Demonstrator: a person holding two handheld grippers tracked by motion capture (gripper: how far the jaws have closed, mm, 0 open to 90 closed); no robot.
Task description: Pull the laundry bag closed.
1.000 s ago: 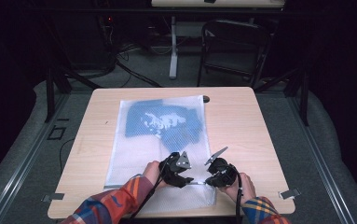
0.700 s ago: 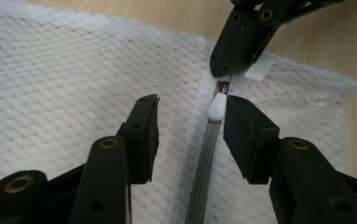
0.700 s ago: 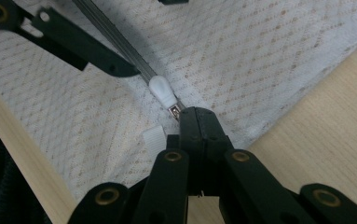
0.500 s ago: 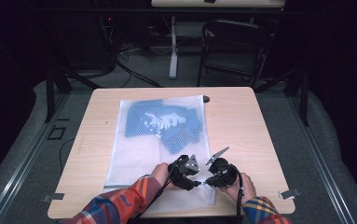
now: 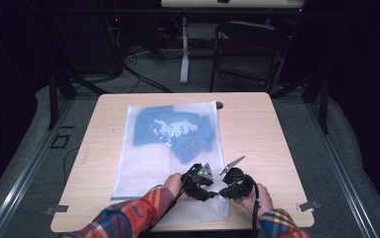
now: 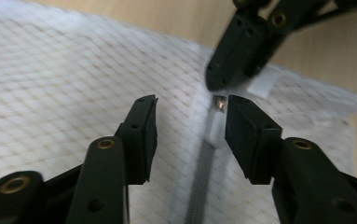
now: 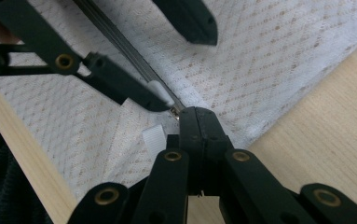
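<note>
A white mesh bag (image 5: 167, 163) lies flat on the wooden table (image 5: 257, 129), with a blue garment (image 5: 175, 131) inside its far half. Both grippers meet at the bag's near edge. My left gripper (image 6: 190, 107) is open and straddles the grey zipper (image 6: 199, 182). One of its jaws rests against the white pull and brass slider (image 6: 220, 102). My right gripper (image 7: 195, 114) is shut, pinching the bag's fabric at the zipper's end, beside a white tab (image 7: 154, 140). From above, the left gripper (image 5: 211, 194) and right gripper (image 5: 222, 192) nearly touch.
The bag's near right corner lies close to the table's front edge (image 5: 187, 229). Bare wood stretches to the right of the bag. A dark chair (image 5: 249, 49) and a desk leg (image 5: 184, 49) stand beyond the table's far side.
My left gripper has slid right along the bag's near edge toward the right gripper and now sits over the zipper's end. The right gripper has held still.
</note>
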